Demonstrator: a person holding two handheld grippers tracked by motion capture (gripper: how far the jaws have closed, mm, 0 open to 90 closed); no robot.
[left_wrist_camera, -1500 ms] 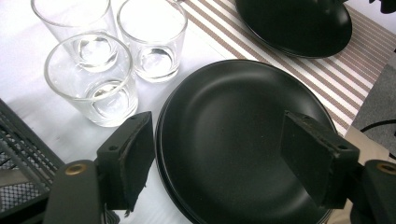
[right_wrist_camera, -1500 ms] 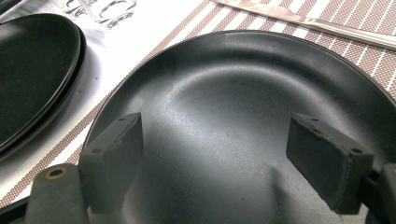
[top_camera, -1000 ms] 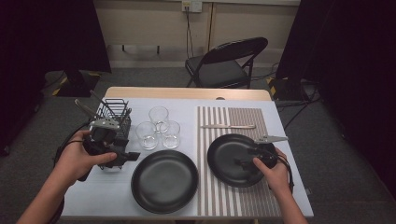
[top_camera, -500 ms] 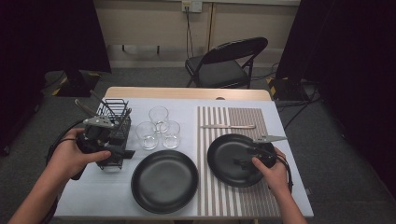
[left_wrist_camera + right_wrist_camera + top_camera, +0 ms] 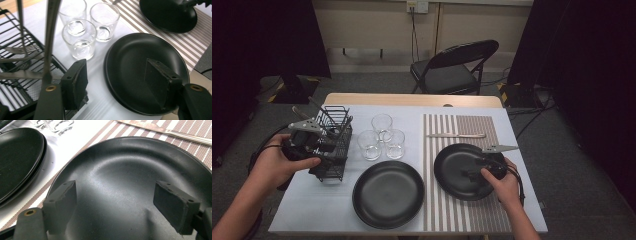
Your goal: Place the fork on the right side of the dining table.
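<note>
While the right claw (image 5: 476, 172) hovers over the black plate (image 5: 452, 167), the left claw (image 5: 326, 146) gapes

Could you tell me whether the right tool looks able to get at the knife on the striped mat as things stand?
Probably yes: the right tool hovers open over the black plate, and the knife lies bare on the mat beyond the plate's rim.

On the white table (image 5: 302, 210) a black wire cutlery rack (image 5: 334, 145) stood at the left, the left gripper (image 5: 319, 147) held against its near side by the person's left hand (image 5: 274, 167); three clear glass tumblers (image 5: 382, 136) clustered just beside it; a black round plate (image 5: 388, 194) lay in front; the right gripper (image 5: 474, 172) rested over a second black plate (image 5: 452, 167) on the striped placemat (image 5: 462, 215), a steel knife (image 5: 457, 135) beyond.
</note>
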